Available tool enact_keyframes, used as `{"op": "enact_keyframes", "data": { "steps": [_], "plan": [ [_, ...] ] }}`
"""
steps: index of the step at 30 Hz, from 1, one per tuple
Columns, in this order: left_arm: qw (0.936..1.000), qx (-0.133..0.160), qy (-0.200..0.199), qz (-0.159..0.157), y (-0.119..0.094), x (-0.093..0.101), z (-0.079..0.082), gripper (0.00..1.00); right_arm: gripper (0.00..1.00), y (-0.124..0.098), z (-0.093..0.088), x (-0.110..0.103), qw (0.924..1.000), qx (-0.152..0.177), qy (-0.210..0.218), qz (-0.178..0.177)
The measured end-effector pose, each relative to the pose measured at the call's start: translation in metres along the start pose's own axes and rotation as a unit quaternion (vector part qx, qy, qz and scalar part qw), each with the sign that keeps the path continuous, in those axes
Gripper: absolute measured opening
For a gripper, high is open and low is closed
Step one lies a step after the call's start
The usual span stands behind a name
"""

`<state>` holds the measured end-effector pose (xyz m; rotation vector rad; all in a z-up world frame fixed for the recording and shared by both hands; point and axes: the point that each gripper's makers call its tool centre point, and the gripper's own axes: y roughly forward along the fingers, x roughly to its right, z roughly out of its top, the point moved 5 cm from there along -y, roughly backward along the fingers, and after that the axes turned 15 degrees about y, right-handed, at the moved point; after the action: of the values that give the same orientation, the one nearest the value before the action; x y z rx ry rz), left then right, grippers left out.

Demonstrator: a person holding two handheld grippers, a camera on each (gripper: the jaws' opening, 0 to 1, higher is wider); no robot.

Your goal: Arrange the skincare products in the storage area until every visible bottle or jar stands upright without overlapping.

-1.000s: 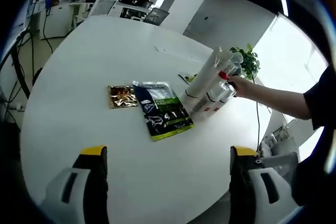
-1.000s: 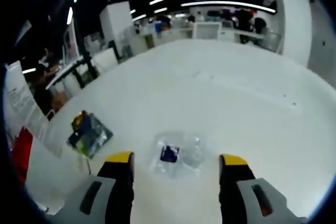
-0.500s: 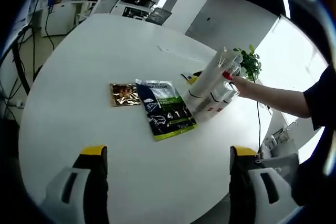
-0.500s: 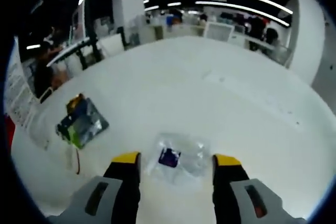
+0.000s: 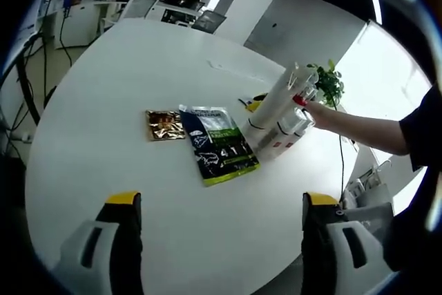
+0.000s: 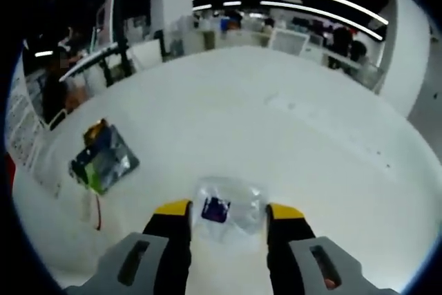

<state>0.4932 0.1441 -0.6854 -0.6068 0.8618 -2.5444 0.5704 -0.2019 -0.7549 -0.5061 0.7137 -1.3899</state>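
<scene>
Setting: open office with ceiling light strips; a large round white worktop point(image 5: 124, 88) carries everything.

Left gripper view: the left gripper point(image 5: 215, 240) hangs low over the near edge, jaws spread wide and holding nothing. Ahead and to the right, a cluster of white tubes and bottles point(image 5: 280, 112) leans at a slant, long axis running up and right, with a person's hand point(image 5: 319, 113) on its far end. Just beside it lie a dark green pouch point(image 5: 217, 143) and a small gold sachet point(image 5: 164, 124), both flat.

Right gripper view: the right gripper point(image 6: 224, 213) has a clear packet point(image 6: 229, 205) with a dark label straight ahead between its jaws, which touch or nearly touch its sides. This gripper is the nearer one.

Change: the right jaws have drawn closer together; the left gripper view is barely altered.
</scene>
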Motion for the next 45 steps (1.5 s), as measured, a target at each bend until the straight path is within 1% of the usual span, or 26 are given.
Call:
{"op": "enact_keyframes", "data": {
  "steps": [5,11,12,13,14,15,16,18,20,23,24,25,26,27,28,30,31,36,45],
  "plan": [
    [1.0000,-0.001,0.001,-0.001,0.000,0.001,0.000,0.91,0.37,-0.002,0.001,0.006,1.0000,0.000,0.006,-0.007],
    [1.0000,-0.002,-0.001,0.001,0.000,0.000,-0.001,0.91,0.36,-0.004,0.002,0.010,1.0000,0.001,0.005,-0.004],
    [1.0000,-0.003,0.000,0.001,0.001,0.000,-0.001,0.91,0.26,-0.005,0.003,0.011,1.0000,0.002,0.005,-0.004],
    [1.0000,-0.004,0.000,0.001,0.001,0.000,-0.001,0.91,0.23,-0.005,0.004,0.012,1.0000,0.005,0.000,0.001],
    [1.0000,-0.003,0.001,0.000,0.001,0.001,0.000,0.91,0.23,-0.004,0.005,0.015,0.9998,0.009,0.017,0.000],
    [1.0000,-0.003,0.000,-0.001,0.001,0.001,0.000,0.91,0.24,-0.004,0.005,0.015,0.9999,0.008,0.014,-0.001],
    [1.0000,-0.002,0.001,-0.002,0.002,0.001,0.001,0.91,0.24,-0.003,0.005,0.018,0.9999,0.005,-0.002,-0.010],
    [1.0000,-0.002,0.002,-0.002,0.002,0.002,0.001,0.91,0.22,-0.004,0.009,0.017,1.0000,0.009,0.001,-0.005],
    [1.0000,-0.002,0.002,-0.002,0.002,0.001,0.001,0.91,0.19,-0.005,0.011,0.019,0.9999,0.012,0.002,-0.005],
    [1.0000,-0.002,0.002,-0.002,0.002,0.001,0.002,0.91,0.15,-0.009,0.012,0.024,0.9997,0.015,0.010,-0.014],
    [1.0000,-0.001,0.002,-0.002,0.002,0.002,0.002,0.91,0.11,-0.010,0.012,0.025,0.9997,0.016,0.011,-0.013],
    [1.0000,-0.001,0.003,-0.003,0.002,0.002,0.003,0.91,0.09,-0.012,0.012,0.027,0.9996,0.019,0.012,-0.016],
    [1.0000,-0.001,0.003,-0.004,0.003,0.003,0.003,0.91,0.02,-0.014,0.012,0.028,0.9996,0.020,0.007,-0.017],
    [1.0000,0.000,0.004,-0.004,0.003,0.003,0.004,0.91,0.00,-0.017,0.013,0.030,0.9995,0.024,-0.001,-0.020],
    [1.0000,0.001,0.004,-0.005,0.003,0.004,0.004,0.91,0.00,-0.018,0.013,0.033,0.9992,0.027,0.003,-0.030],
    [1.0000,0.001,0.006,-0.006,0.003,0.005,0.005,0.91,0.00,-0.021,0.011,0.036,0.9993,0.023,0.008,-0.028],
    [1.0000,0.002,0.007,-0.007,0.003,0.006,0.006,0.91,0.00,-0.024,0.009,0.035,0.9989,0.026,0.030,-0.024],
    [0.9998,0.008,0.013,-0.011,0.001,0.010,0.013,0.91,0.00,-0.039,0.008,0.039,0.9985,0.033,0.028,-0.034],
    [0.9992,0.024,0.025,-0.020,-0.002,0.019,0.026,0.91,0.00,-0.085,0.020,0.041,0.9951,0.077,0.049,-0.040]
  ]
}}
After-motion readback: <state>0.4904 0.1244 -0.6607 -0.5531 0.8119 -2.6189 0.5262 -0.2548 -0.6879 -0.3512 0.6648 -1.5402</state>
